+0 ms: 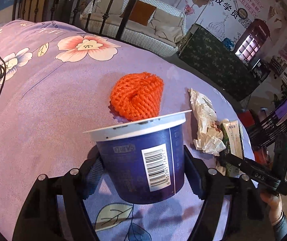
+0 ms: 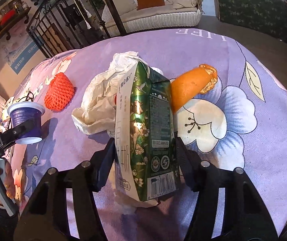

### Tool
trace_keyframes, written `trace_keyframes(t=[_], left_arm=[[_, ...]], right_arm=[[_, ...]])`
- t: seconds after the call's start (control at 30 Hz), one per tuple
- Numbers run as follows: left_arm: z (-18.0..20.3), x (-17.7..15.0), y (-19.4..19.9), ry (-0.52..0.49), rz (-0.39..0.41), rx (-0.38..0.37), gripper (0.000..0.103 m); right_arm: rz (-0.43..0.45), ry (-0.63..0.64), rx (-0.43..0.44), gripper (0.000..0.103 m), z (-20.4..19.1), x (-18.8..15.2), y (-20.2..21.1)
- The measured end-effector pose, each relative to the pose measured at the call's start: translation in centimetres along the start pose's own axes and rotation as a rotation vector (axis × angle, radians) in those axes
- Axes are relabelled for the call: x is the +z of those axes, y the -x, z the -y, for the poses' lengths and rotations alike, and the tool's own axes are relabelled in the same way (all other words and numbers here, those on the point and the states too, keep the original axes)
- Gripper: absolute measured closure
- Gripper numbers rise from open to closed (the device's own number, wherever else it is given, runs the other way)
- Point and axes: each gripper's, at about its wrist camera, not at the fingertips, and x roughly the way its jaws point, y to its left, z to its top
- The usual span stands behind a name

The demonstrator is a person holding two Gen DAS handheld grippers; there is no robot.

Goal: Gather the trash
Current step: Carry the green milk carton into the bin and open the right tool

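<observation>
A: How many cups?
B: One blue cup [image 1: 143, 158].
A: And cartons?
B: One green carton [image 2: 151, 132].
A: Anything orange?
B: One orange foam net [image 1: 137, 98] and one strip of orange peel [image 2: 191, 86].
A: Paper?
B: One crumpled tissue [image 2: 97, 104].
A: Tools?
B: Two: one left gripper [image 1: 143, 172], one right gripper [image 2: 143, 156].
A: And under it all?
B: One flowered cloth [image 1: 43, 104].

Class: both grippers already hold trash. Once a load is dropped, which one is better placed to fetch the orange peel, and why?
Right. The orange peel lies just beyond the carton in the right gripper; the left gripper, holding the cup, faces the orange net.
</observation>
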Motion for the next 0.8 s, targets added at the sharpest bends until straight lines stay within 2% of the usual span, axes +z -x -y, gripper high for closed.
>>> trace_keyframes(t=[0.27,0.4,0.57,0.8], left_arm=[[3.6,-3.7,4.4,-0.147,0.113,-0.05,0.031],[5.7,-6.0,6.1,-0.233,0.159,-0.049,0.031],[7.3,-8.0,6.8,-0.267,0.15,-0.088,0.031],[10.0,-10.6,7.4,-0.313,0.134,-0.13,0.031]], right_arm=[[0.123,0.07,-0.062,0.044,-1.9,-1.8,4.3],[0.186,0.099,-0.081,0.045,-2.5,-3.4,7.1],[0.231,0.111,-0.089,0.045,-2.4,-5.6,10.1],[0.29,0.062,-0.089,0.045,-1.3,-9.3,14.0]])
